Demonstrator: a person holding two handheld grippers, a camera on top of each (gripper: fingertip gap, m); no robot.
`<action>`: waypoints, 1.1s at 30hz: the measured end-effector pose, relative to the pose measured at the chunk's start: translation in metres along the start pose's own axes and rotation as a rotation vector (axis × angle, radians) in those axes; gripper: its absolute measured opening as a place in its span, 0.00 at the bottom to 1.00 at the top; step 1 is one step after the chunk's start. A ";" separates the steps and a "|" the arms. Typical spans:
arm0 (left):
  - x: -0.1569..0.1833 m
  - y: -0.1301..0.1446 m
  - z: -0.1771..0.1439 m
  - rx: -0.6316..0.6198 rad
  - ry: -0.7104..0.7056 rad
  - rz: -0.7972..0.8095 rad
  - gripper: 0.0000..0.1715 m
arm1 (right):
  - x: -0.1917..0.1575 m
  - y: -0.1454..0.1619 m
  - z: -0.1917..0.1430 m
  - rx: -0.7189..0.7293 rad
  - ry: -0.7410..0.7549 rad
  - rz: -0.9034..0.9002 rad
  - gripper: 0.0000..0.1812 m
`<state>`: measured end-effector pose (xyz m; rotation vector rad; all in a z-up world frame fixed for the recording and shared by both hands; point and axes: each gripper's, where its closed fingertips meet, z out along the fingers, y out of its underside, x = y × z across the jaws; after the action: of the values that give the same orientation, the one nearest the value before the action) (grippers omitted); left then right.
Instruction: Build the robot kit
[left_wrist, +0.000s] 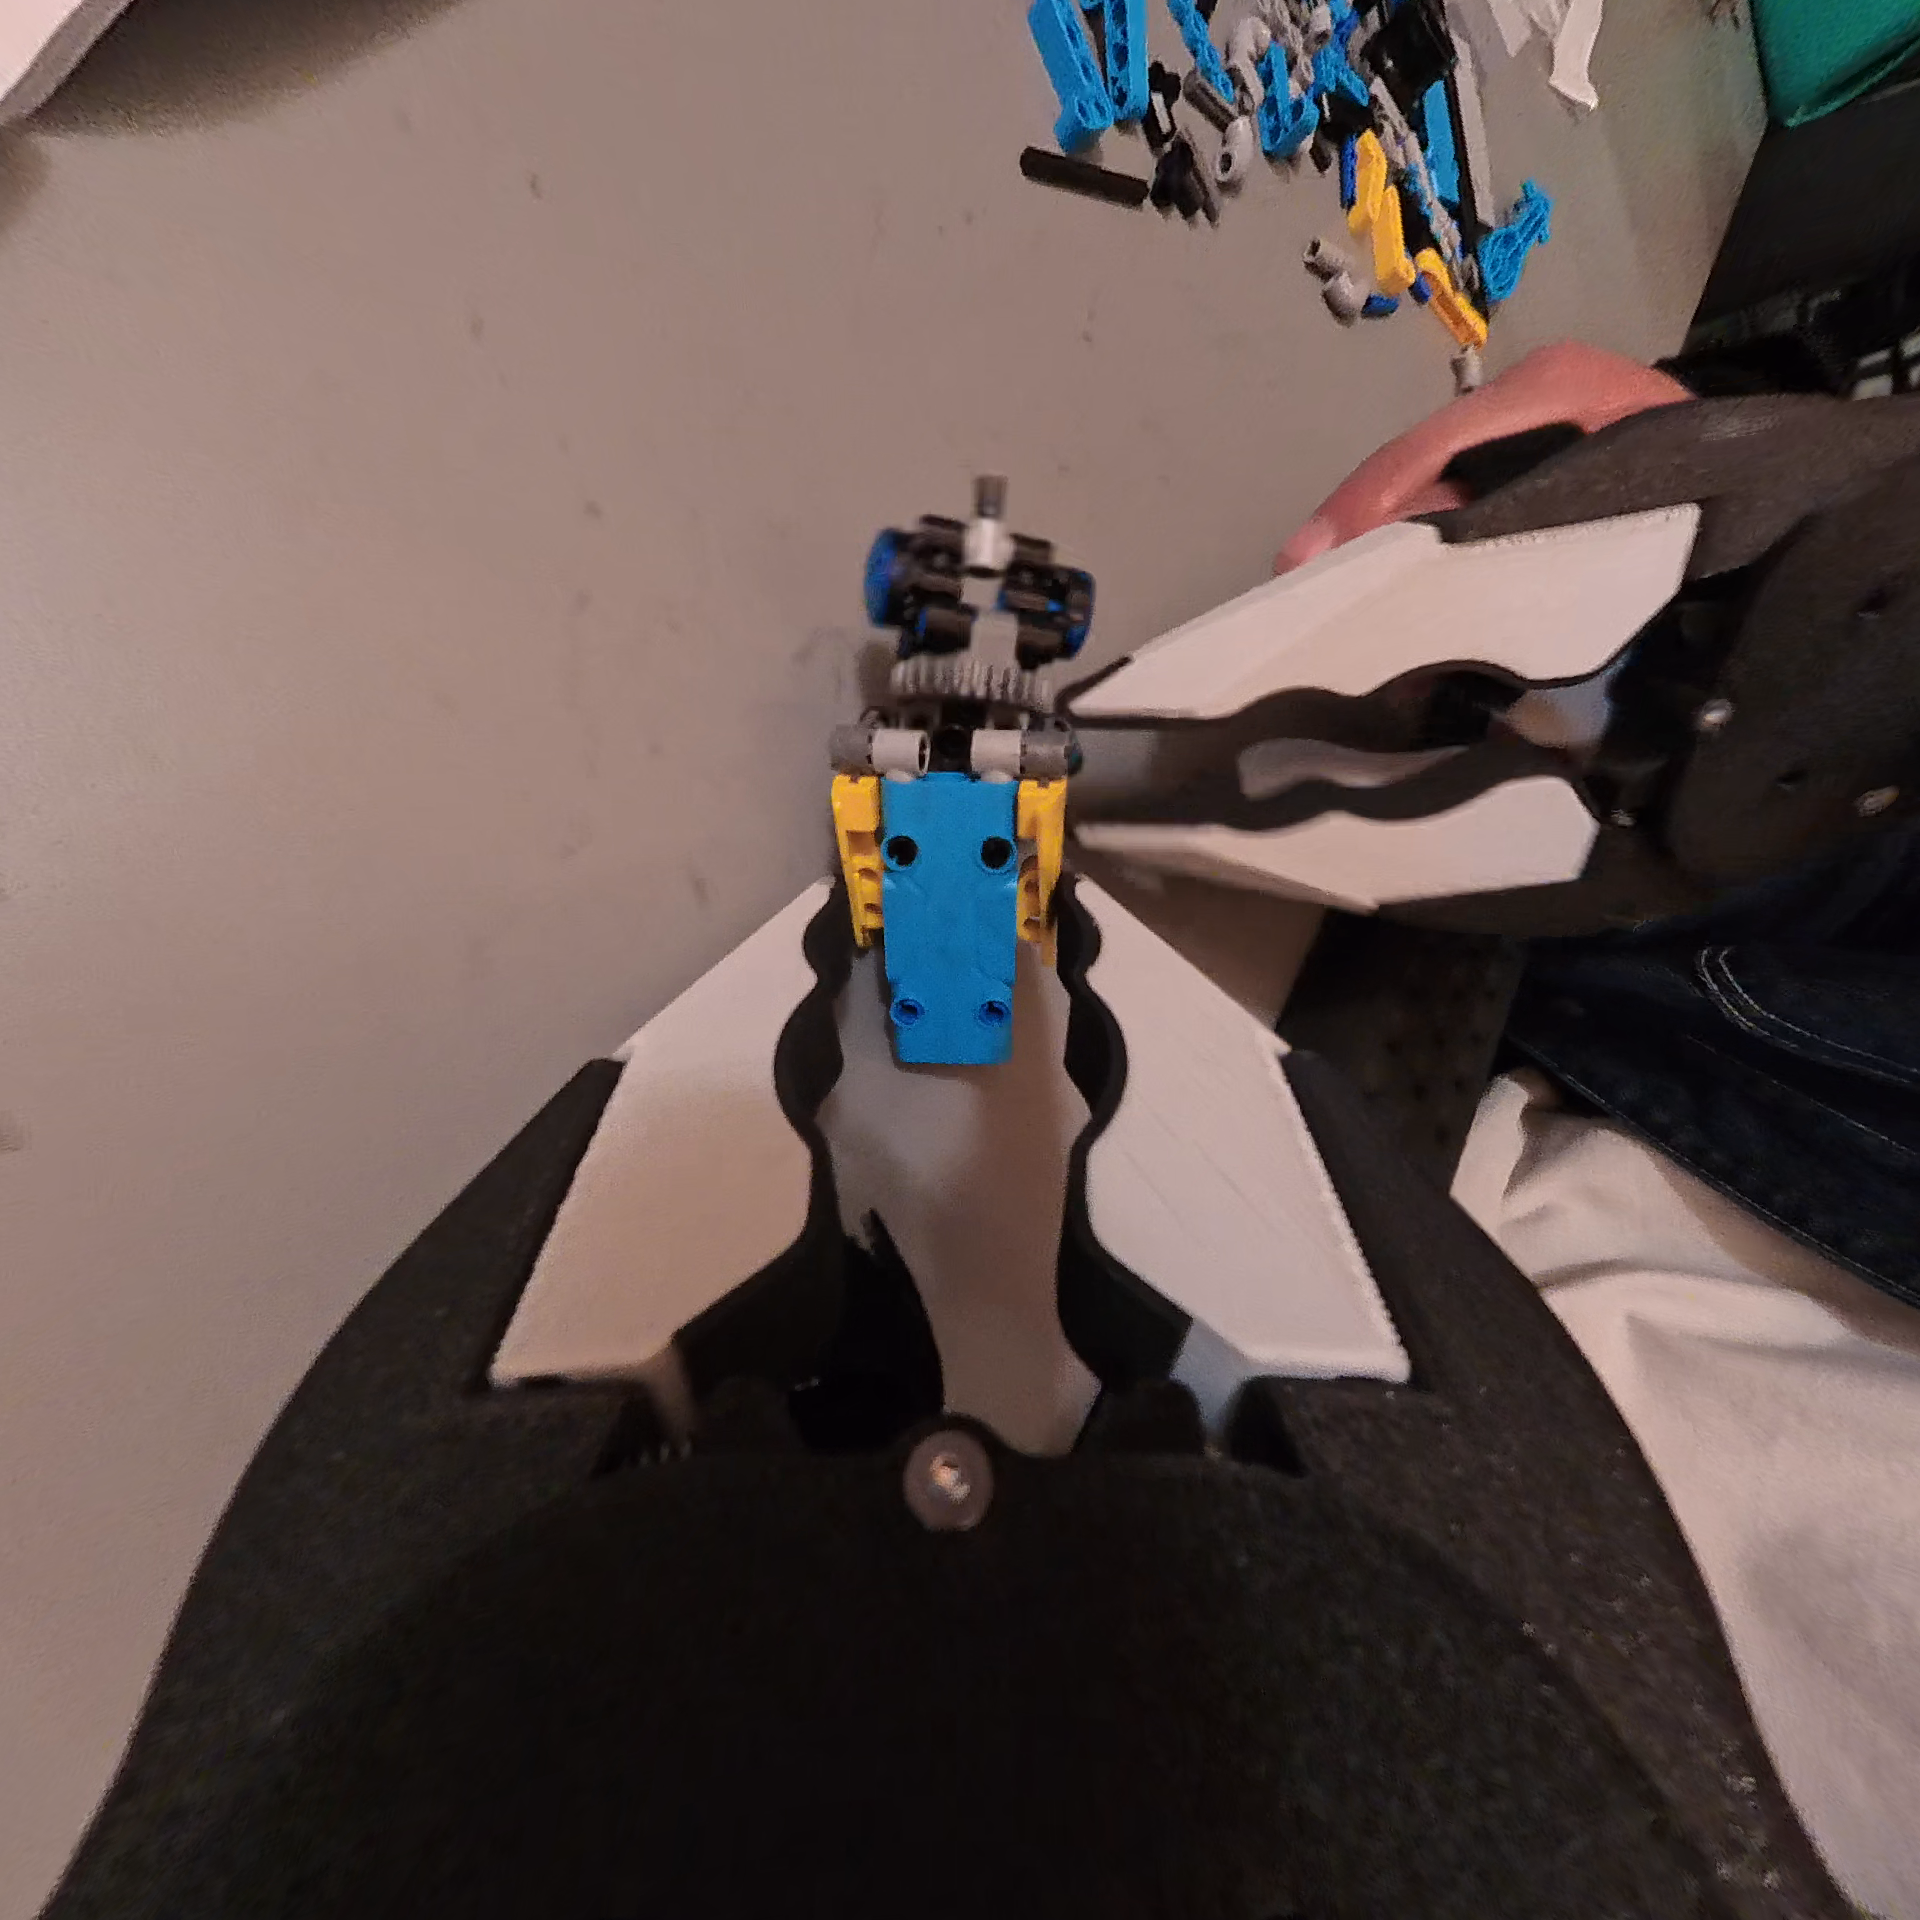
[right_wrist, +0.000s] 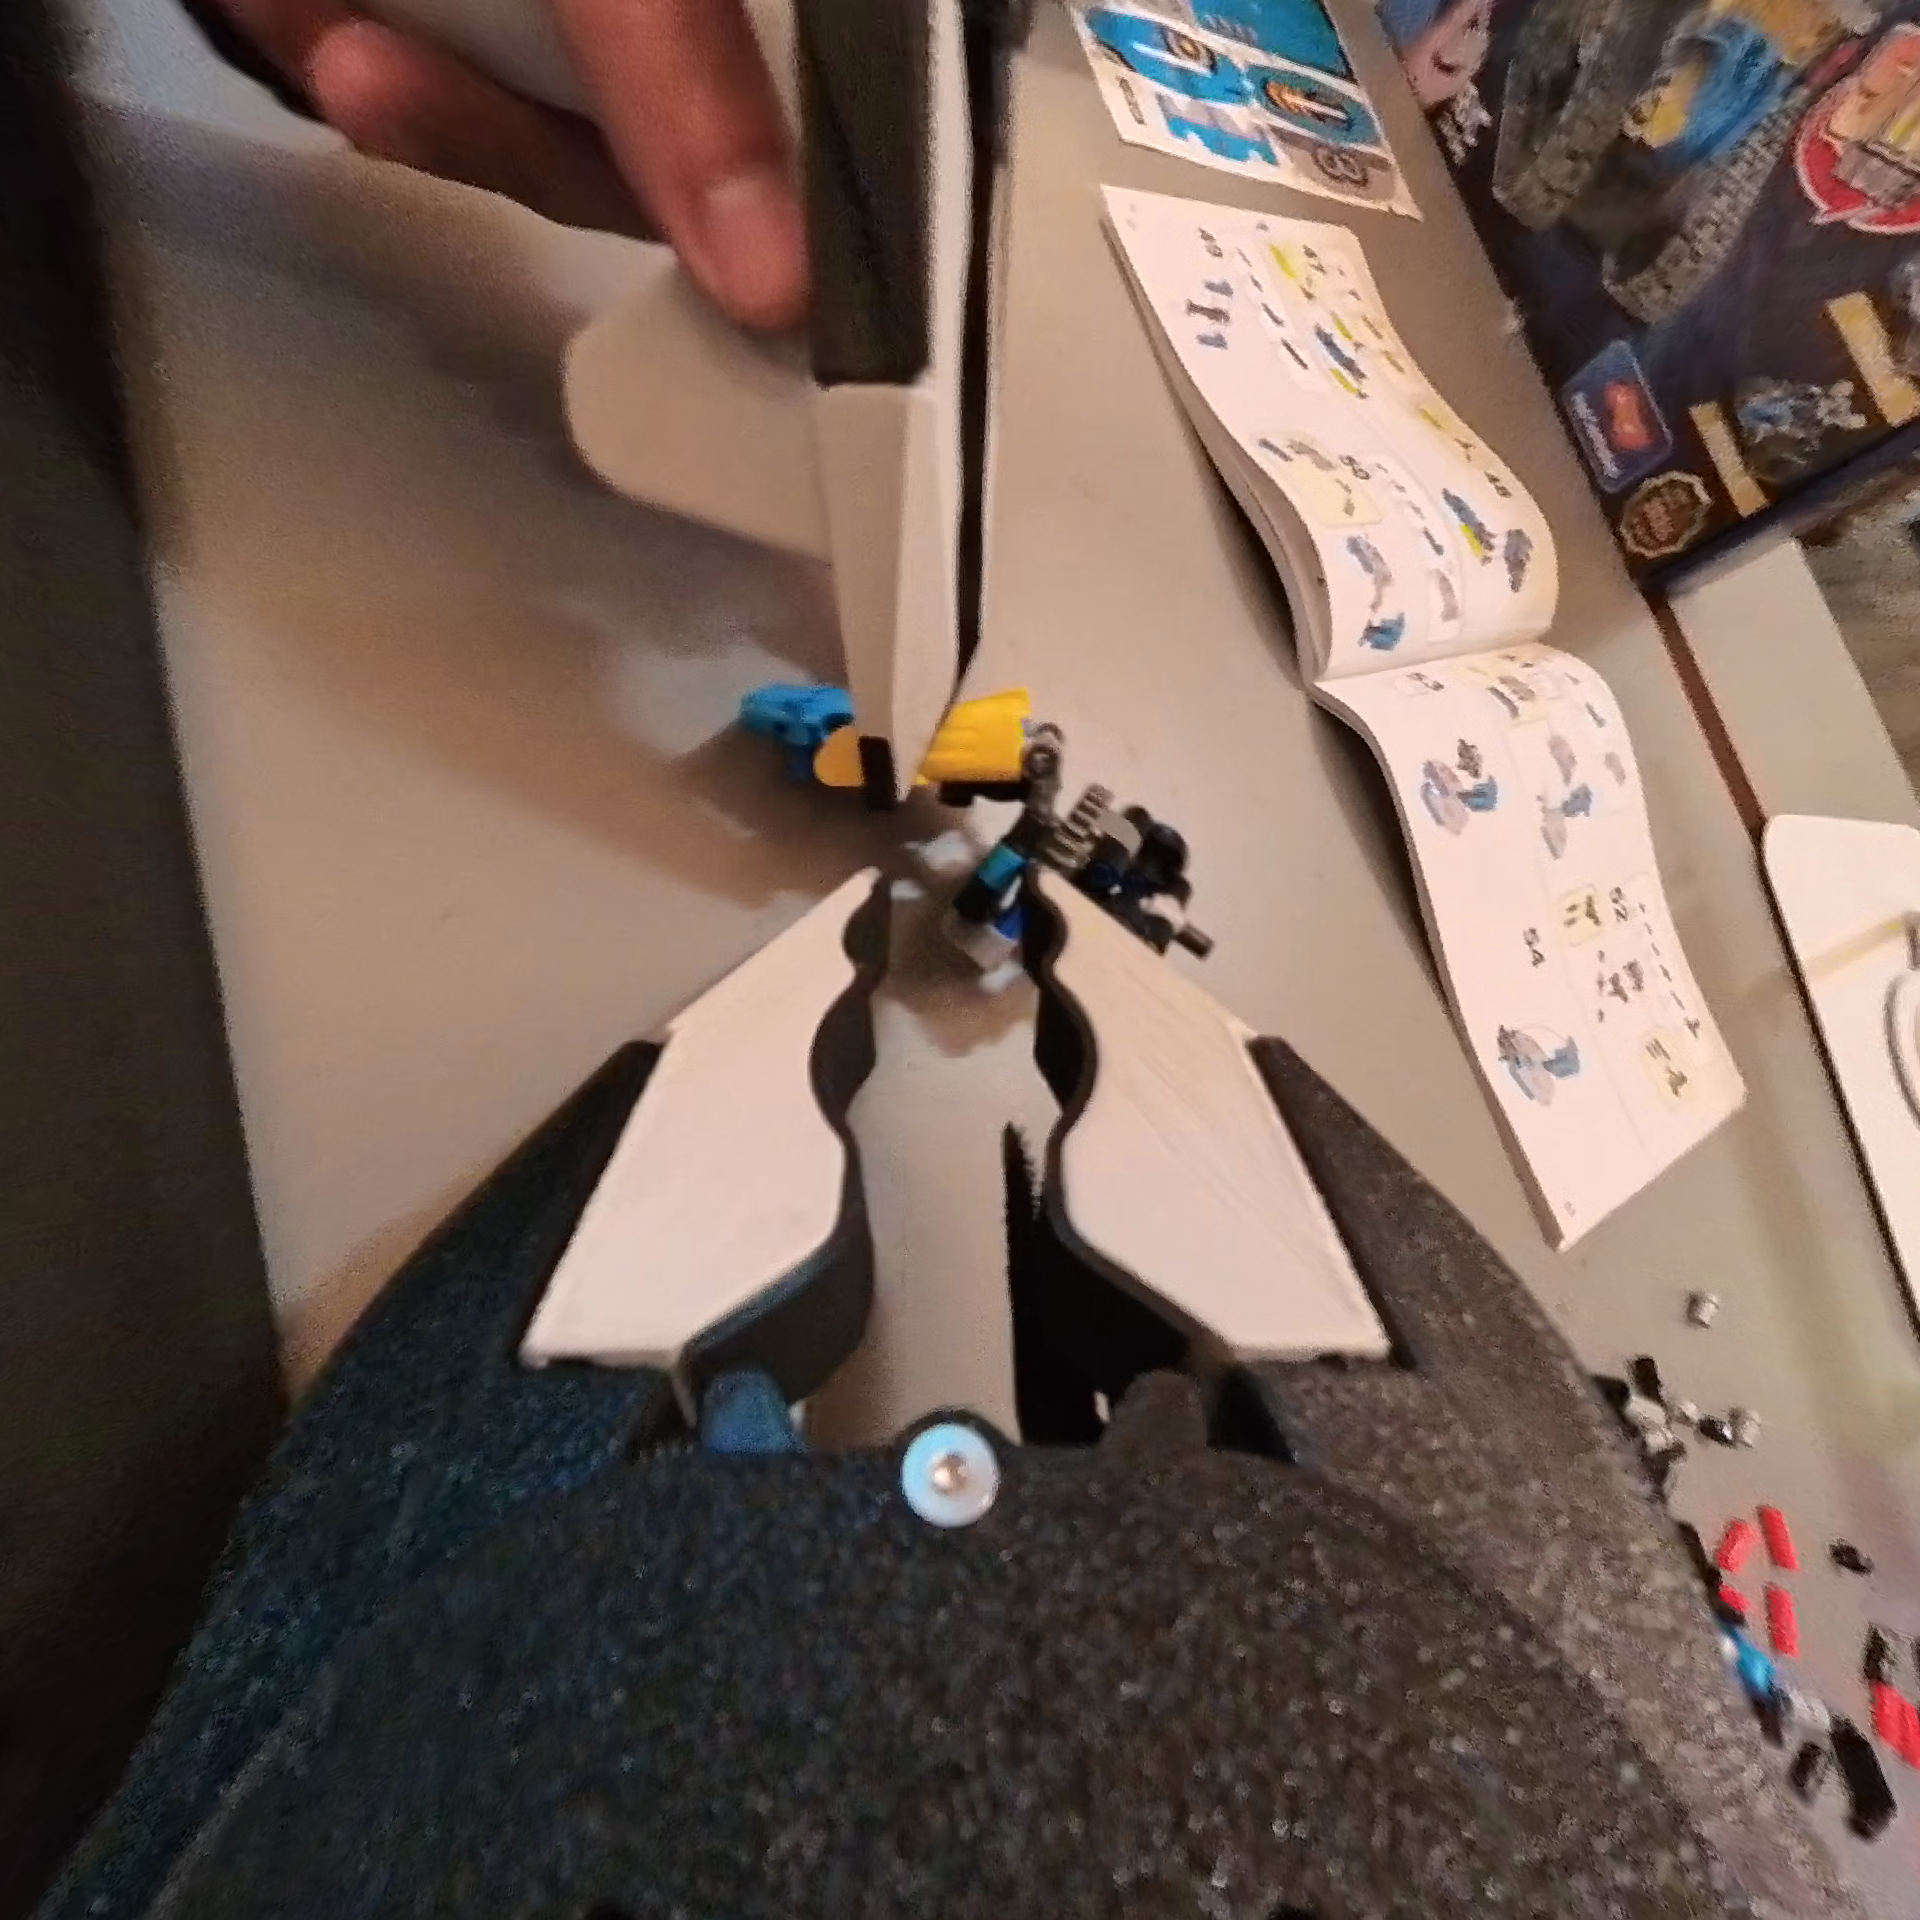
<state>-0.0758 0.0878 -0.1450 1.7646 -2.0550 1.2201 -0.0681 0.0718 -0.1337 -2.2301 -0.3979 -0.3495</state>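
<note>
A small brick model (left_wrist: 948, 914) has a blue plate, yellow side beams, grey gears and a dark blue and black far end. My left gripper (left_wrist: 951, 902) is shut on its blue and yellow end and holds it over the grey table (left_wrist: 416, 623). In the right wrist view the left gripper (right_wrist: 914, 769) comes down from above, pinching the yellow part (right_wrist: 982, 743). My right gripper (right_wrist: 961, 885) is partly open, its tips either side of the model's lower blue and black bit (right_wrist: 992, 899). It also shows in the left wrist view (left_wrist: 1075, 764), beside the grey connectors.
A pile of loose blue, yellow, black and grey pieces (left_wrist: 1299, 135) lies at the far right. An open instruction booklet (right_wrist: 1455, 727), a sticker sheet (right_wrist: 1236, 94) and a printed box (right_wrist: 1714, 260) lie to the right. Red and black small pieces (right_wrist: 1766, 1590) lie near my right gripper's body. A hand (left_wrist: 1455, 447) holds the right gripper. The grippers are tip to tip, or close to it.
</note>
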 end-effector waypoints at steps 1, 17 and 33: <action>0.000 0.000 0.000 -0.016 0.007 0.005 0.23 | -0.002 -0.001 -0.003 0.001 -0.030 -0.028 0.17; 0.005 -0.007 0.003 -0.407 0.001 0.145 0.22 | 0.014 0.002 0.003 0.023 -0.062 -0.591 0.29; 0.008 -0.006 0.011 -0.492 -0.007 0.182 0.22 | 0.009 0.016 -0.007 -0.020 -0.011 -0.137 0.38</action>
<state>-0.0684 0.0747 -0.1445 1.3801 -2.3046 0.6560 -0.0547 0.0575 -0.1372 -2.2308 -0.5569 -0.4147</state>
